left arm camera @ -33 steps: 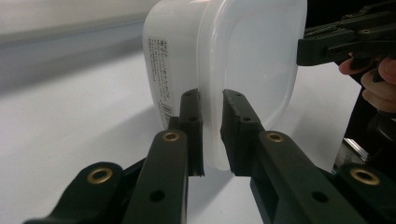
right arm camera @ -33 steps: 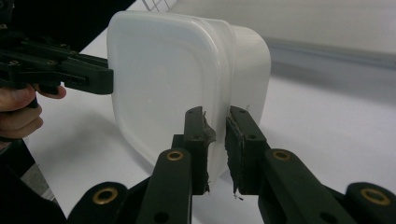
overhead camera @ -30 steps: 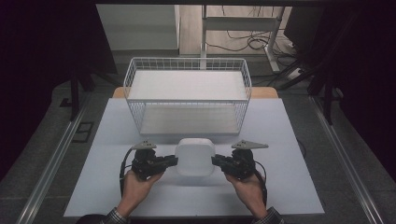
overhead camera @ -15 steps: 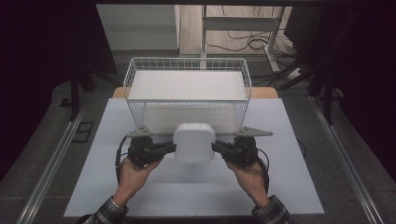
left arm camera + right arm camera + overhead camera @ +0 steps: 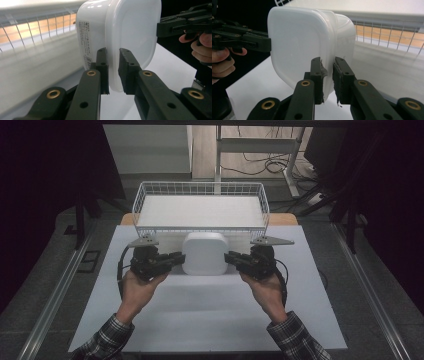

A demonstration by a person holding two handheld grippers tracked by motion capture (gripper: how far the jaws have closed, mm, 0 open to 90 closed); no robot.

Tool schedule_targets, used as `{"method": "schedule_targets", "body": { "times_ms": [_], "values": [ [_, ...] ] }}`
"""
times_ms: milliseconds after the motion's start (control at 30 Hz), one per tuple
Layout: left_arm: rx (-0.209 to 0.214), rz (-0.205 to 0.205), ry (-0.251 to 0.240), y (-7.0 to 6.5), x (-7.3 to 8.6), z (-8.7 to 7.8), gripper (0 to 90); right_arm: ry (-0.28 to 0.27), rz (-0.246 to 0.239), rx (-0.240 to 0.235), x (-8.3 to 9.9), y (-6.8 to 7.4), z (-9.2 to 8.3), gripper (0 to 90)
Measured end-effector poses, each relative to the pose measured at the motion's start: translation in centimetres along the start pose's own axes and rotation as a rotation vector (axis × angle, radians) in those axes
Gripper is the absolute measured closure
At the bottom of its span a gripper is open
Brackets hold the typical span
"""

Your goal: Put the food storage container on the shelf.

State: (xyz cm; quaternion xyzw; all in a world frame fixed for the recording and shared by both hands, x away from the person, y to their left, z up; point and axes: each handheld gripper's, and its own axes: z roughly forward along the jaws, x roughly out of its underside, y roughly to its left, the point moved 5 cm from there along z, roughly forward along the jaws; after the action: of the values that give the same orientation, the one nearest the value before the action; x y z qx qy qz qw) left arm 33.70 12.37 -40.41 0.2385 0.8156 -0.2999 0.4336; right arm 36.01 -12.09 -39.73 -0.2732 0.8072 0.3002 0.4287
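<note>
Carried forward to the wire basket (image 5: 200, 195): white lidded container (image 5: 205, 252), rim clamped by left gripper (image 5: 176, 259) and right gripper (image 5: 231, 259), forearms extended.

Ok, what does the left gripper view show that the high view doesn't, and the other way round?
Left gripper view: a printed label on the white container's side, and its own jaws pinching the lid rim. High view: the whole wire basket, both forearms in plaid sleeves, and the white table top. Both: the container held between the left gripper and right gripper, close to the basket.
</note>
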Motion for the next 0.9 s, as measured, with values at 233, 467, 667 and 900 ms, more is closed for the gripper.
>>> {"method": "schedule_targets", "body": {
  "times_ms": [233, 467, 667, 900],
  "values": [
    [-0.014, 0.008, -0.035, 0.3, -2.9, -1.1, 79.4, -0.027, -0.018, -0.004, -3.1, 0.2, -0.1, 77.9],
    [-0.025, 0.015, -0.062, 0.9, -5.8, -2.1, 79.4, -0.05, -0.05, -0.002, -6.6, 0.5, -0.1, 77.9],
    [-0.038, 0.016, -0.065, 1.7, -8.2, -2.2, 79.5, -0.063, -0.047, 0.005, -9.1, 0.0, 0.5, 77.6],
    [-0.036, -0.014, -0.056, 3.2, -9.9, -1.2, 79.4, -0.057, -0.026, 0.016, -11.0, -1.3, 1.6, 77.2]
  ]
}}
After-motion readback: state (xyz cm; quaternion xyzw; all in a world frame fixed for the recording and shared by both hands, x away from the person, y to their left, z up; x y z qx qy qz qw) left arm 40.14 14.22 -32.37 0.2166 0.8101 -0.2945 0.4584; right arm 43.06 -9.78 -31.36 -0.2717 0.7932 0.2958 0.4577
